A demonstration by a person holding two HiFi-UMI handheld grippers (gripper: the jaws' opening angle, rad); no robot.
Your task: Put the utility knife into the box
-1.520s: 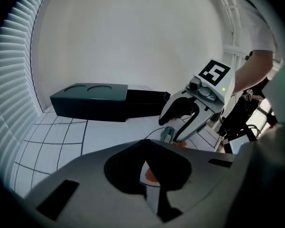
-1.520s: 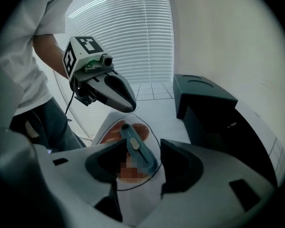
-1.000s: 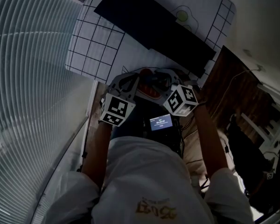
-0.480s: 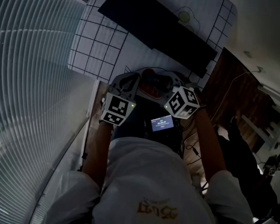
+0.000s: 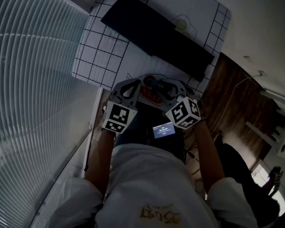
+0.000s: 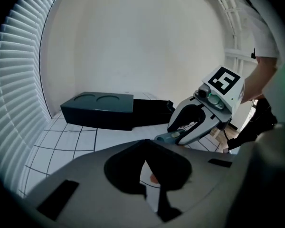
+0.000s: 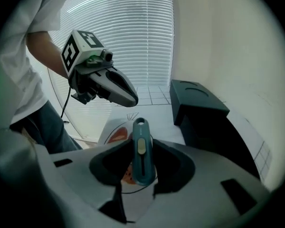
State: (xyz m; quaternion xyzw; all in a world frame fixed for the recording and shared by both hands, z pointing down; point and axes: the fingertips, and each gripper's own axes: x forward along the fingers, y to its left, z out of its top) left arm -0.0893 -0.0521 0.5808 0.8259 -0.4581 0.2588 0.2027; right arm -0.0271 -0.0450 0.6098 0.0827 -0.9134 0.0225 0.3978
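Closing just now, my right gripper (image 7: 135, 184) has the utility knife (image 7: 140, 146) pinched between its jaws, so carrying comes next. The box (image 7: 199, 103) waits ahead. My left gripper (image 6: 152, 194) seems shut, empty.

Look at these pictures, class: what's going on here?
A person holds a gripper in each hand over a gridded mat. The right gripper has just been closing its jaws and grips the knife, which sticks out forward between them. The left gripper is beside it, empty, with its jaws close together. The box lies further back on the mat, and the knife is not yet in it.
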